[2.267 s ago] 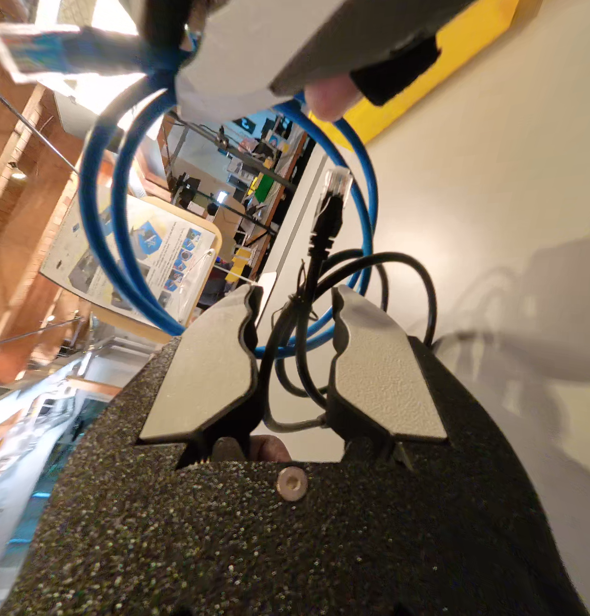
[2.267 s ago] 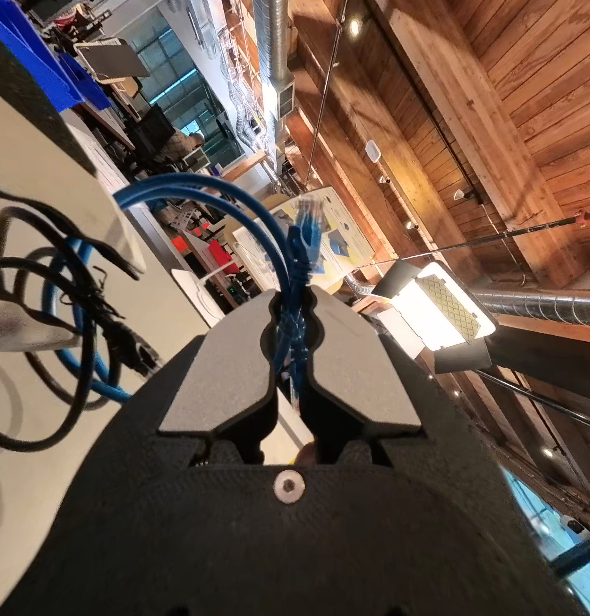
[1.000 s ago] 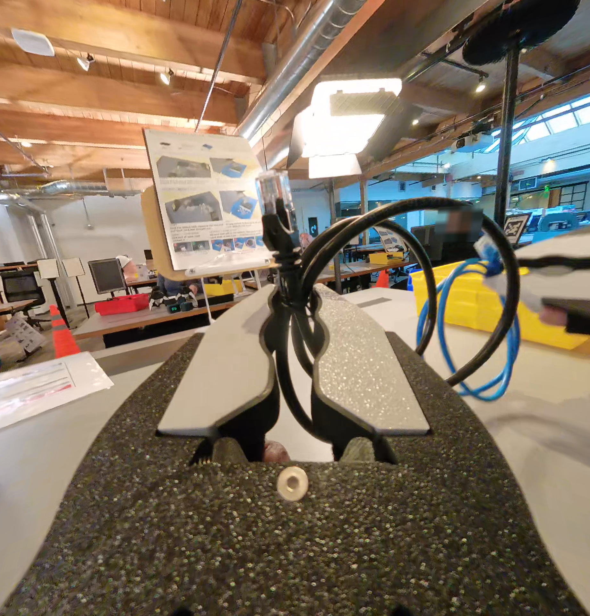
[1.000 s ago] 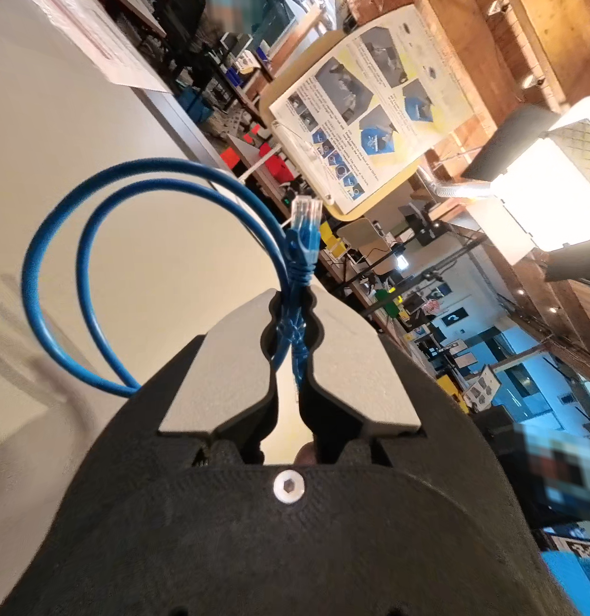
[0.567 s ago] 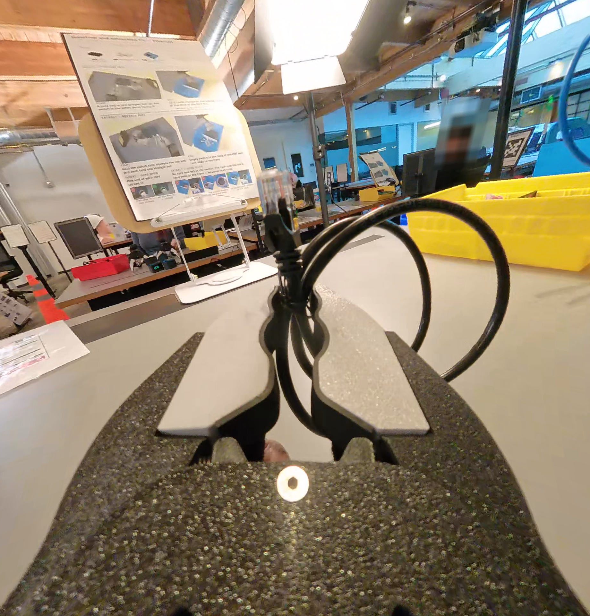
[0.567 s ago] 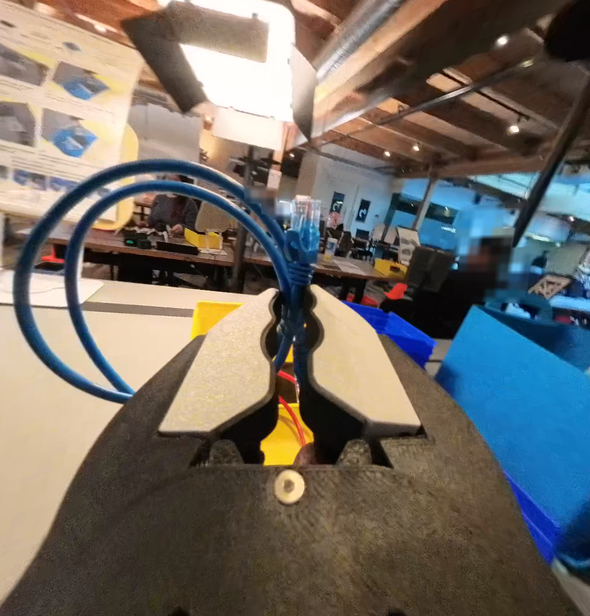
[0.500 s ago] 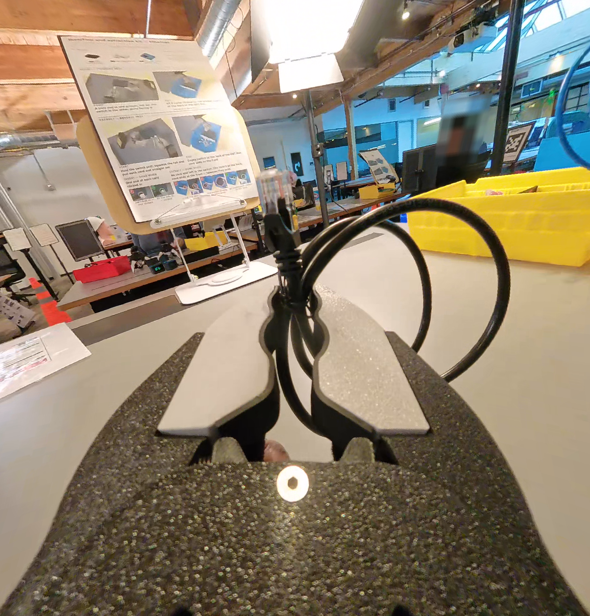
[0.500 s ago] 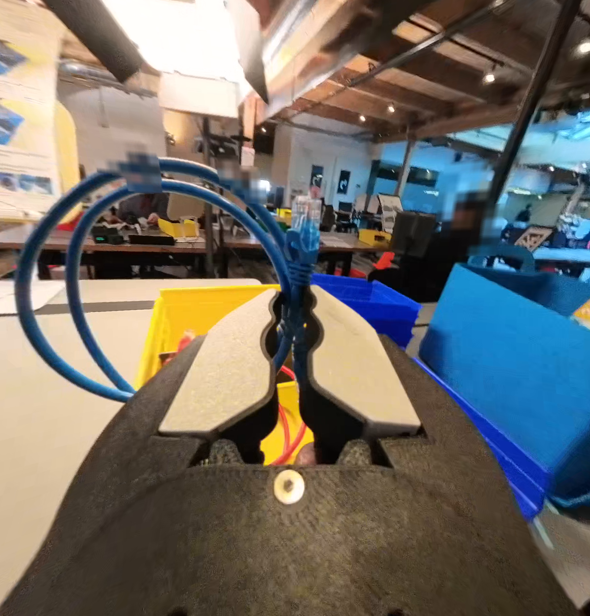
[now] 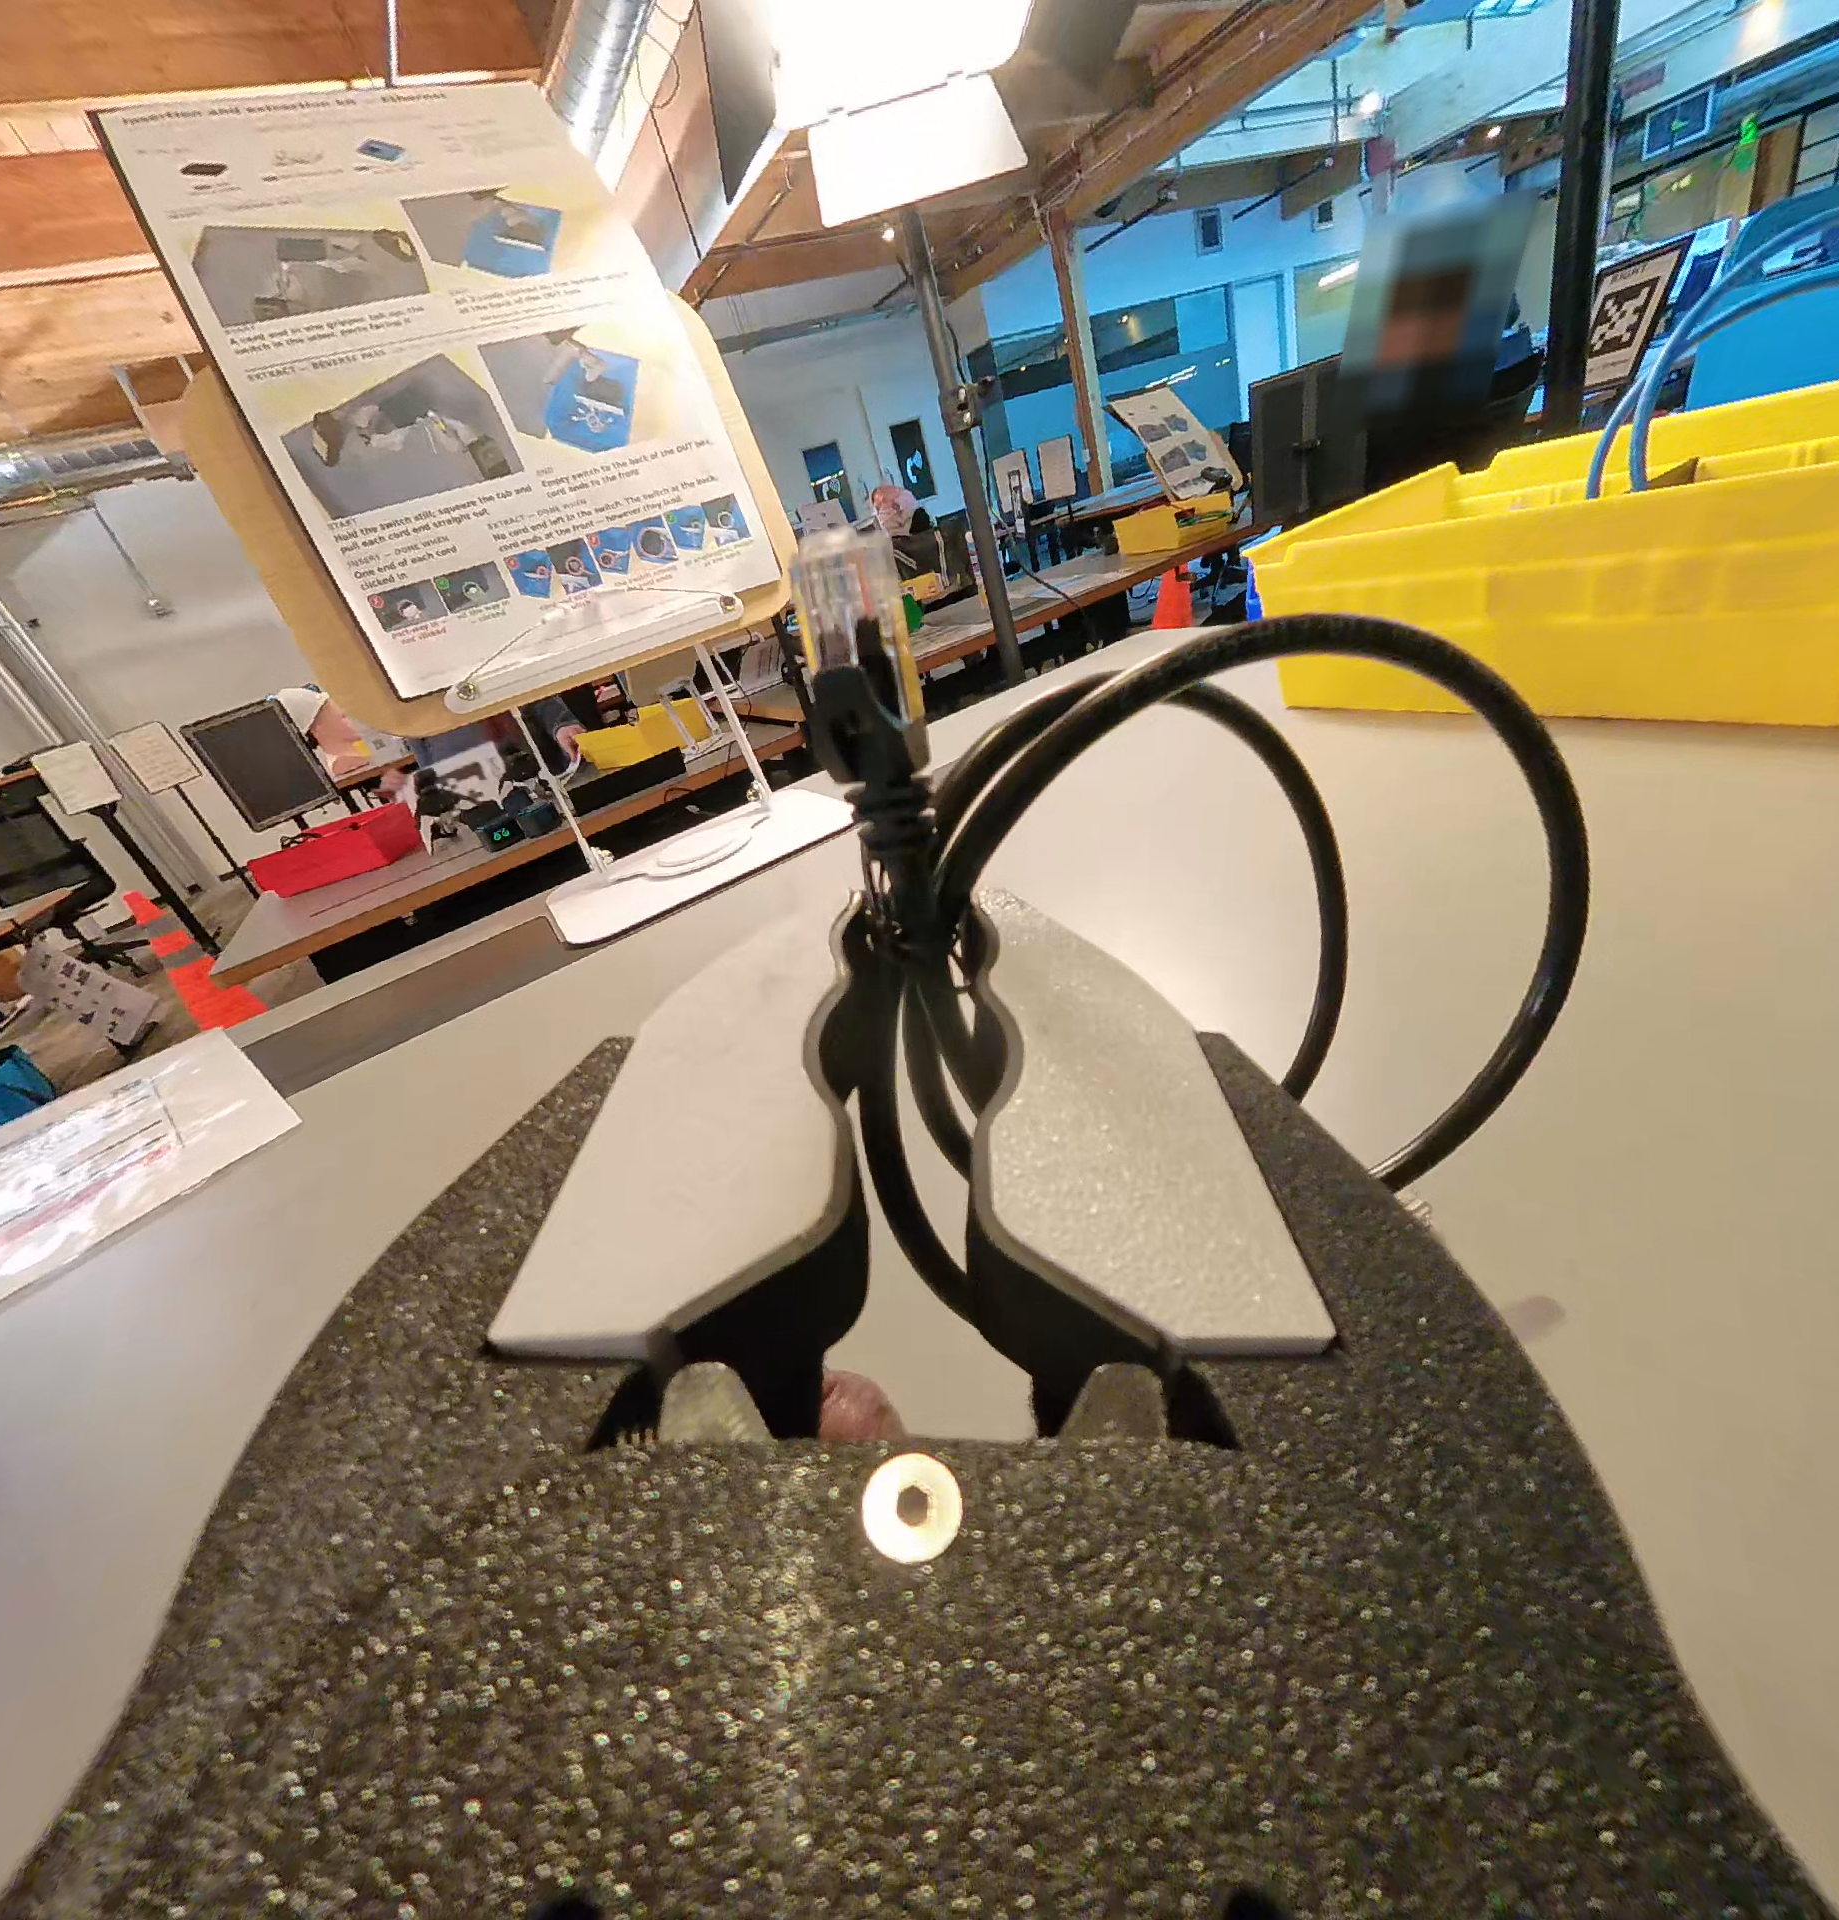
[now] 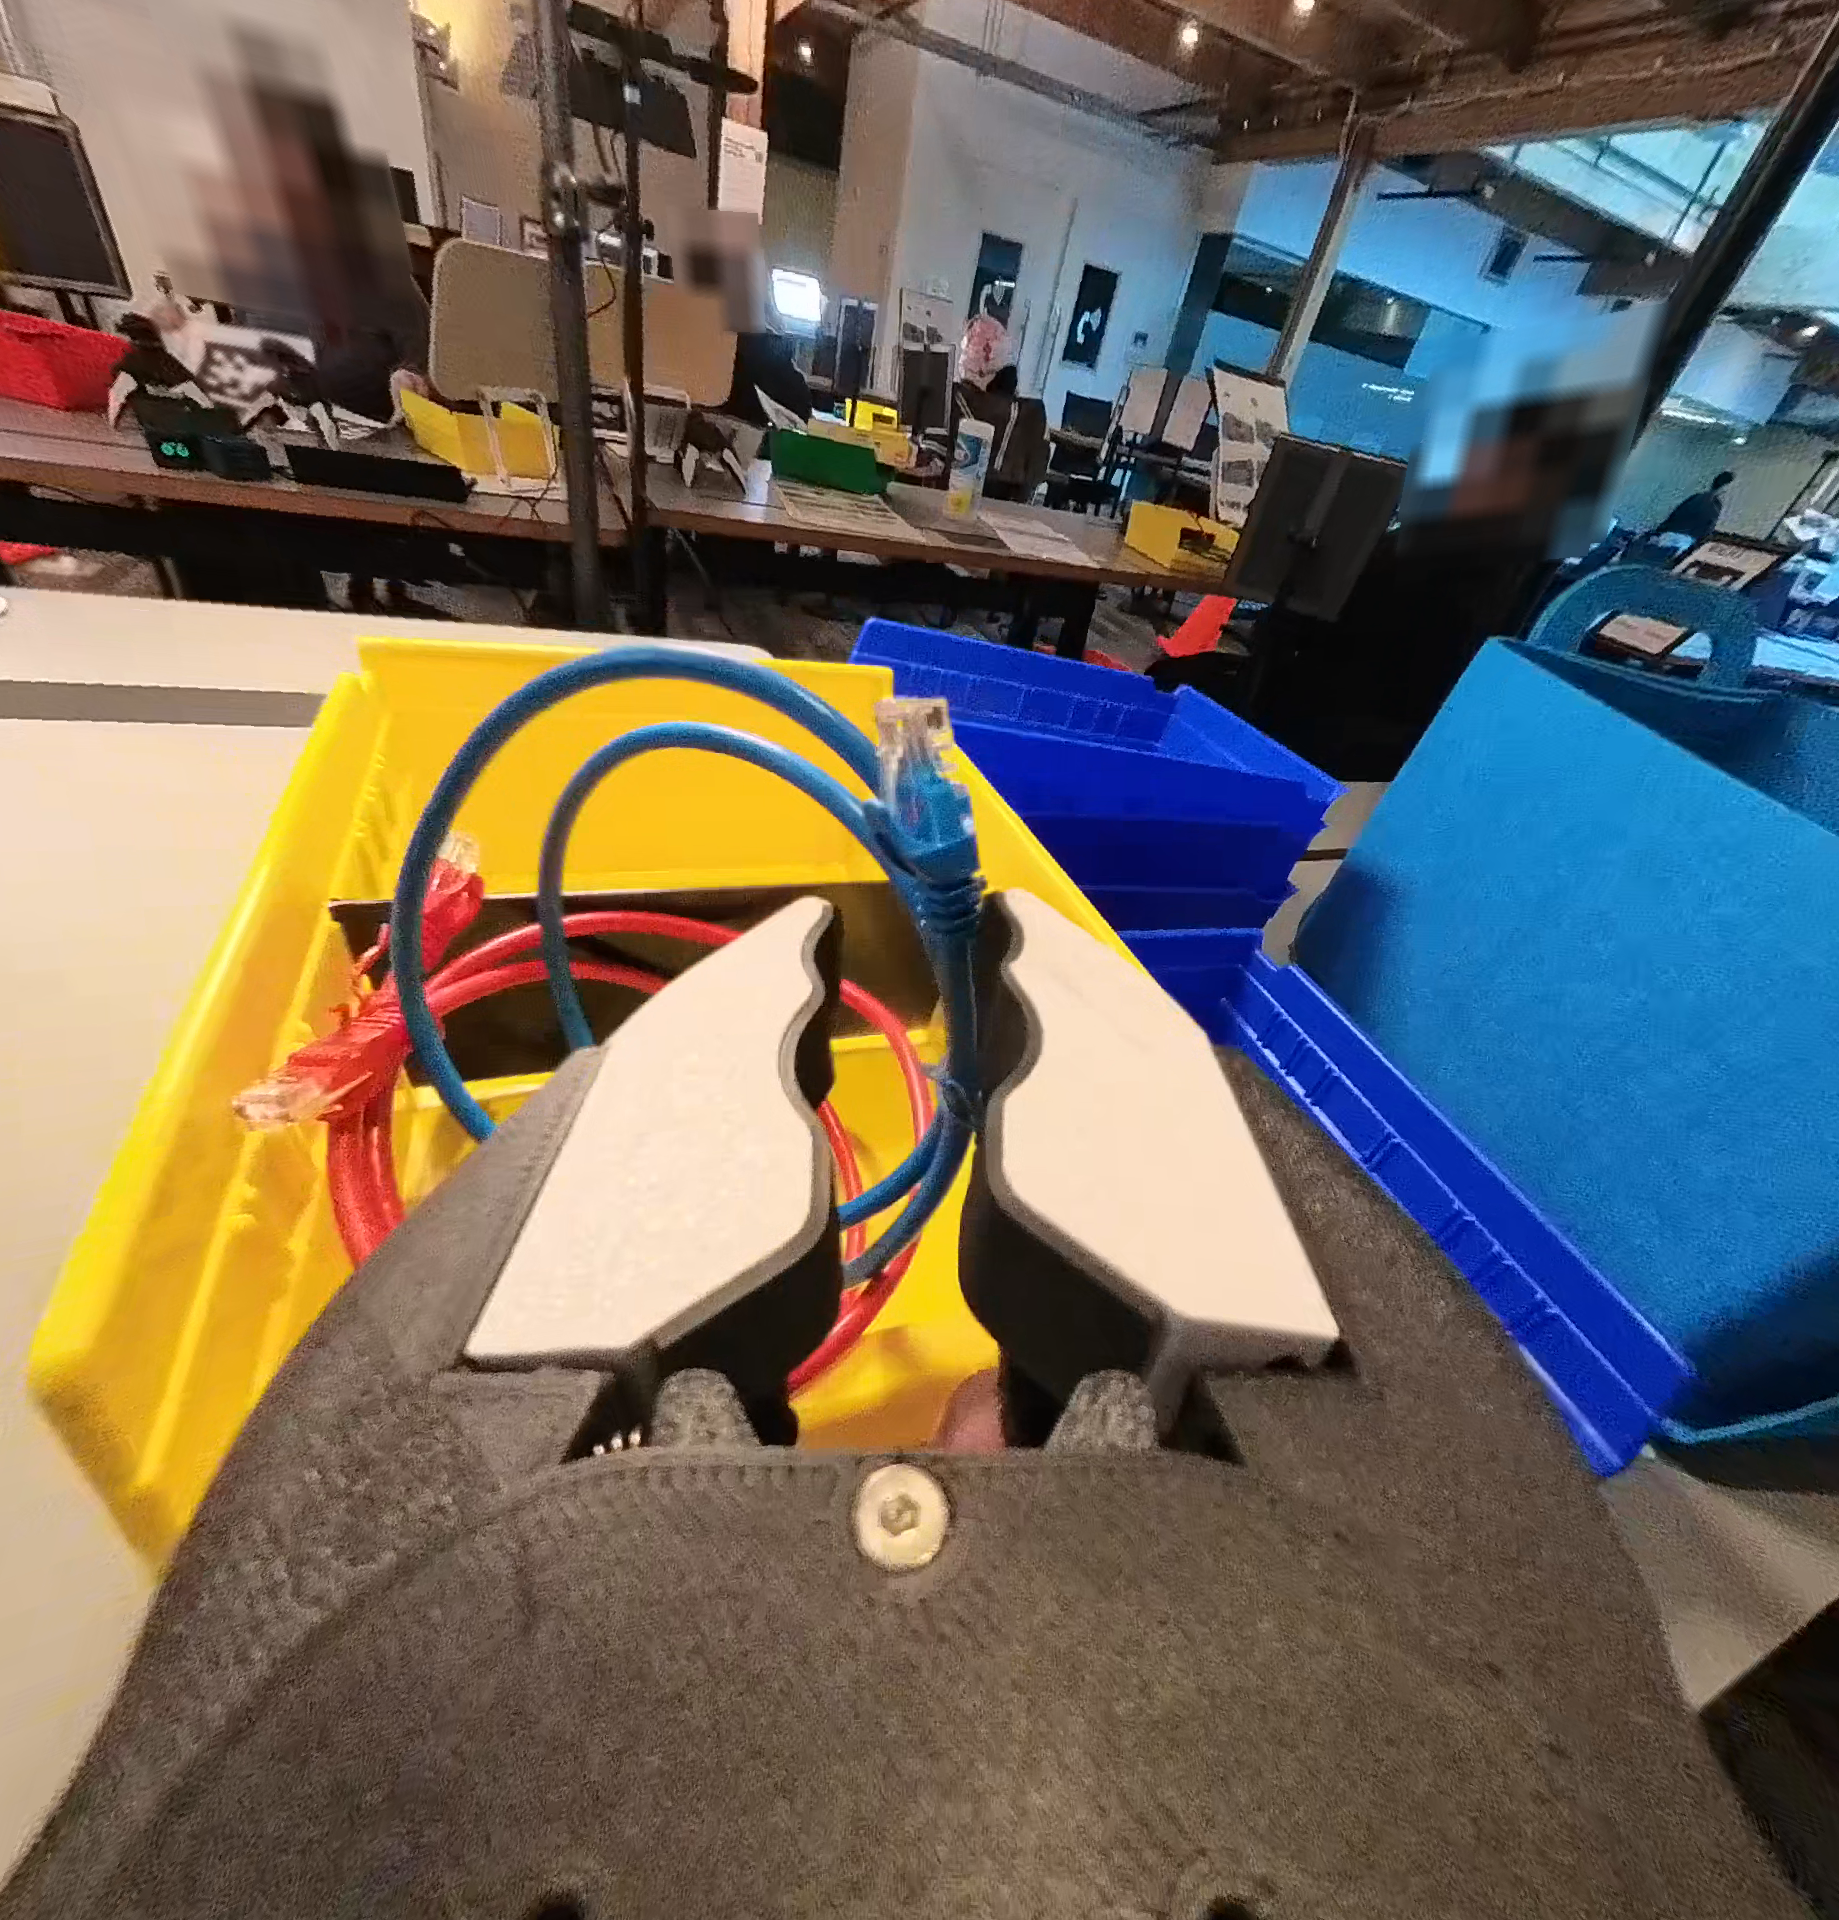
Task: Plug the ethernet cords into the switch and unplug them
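My left gripper is shut on a looped black ethernet cord, held above the grey table with its clear plug pointing up. My right gripper is open over a yellow bin. A looped blue cord leans against the right gripper's right finger, its plug up. A red cord lies in the bin by a black box-like object. The bin and blue cord also show in the left wrist view.
A blue bin and a blue felt bag stand right of the yellow bin. An instruction board on a white stand is at the table's far edge. A plastic-covered sheet lies at the left. Some 50 cm of space lies between my two pairs of fingers.
My right gripper swung from the board to the yellow bin, came down over it and opened off the blue cord. My left gripper keeps the black cord and tilted down slightly.
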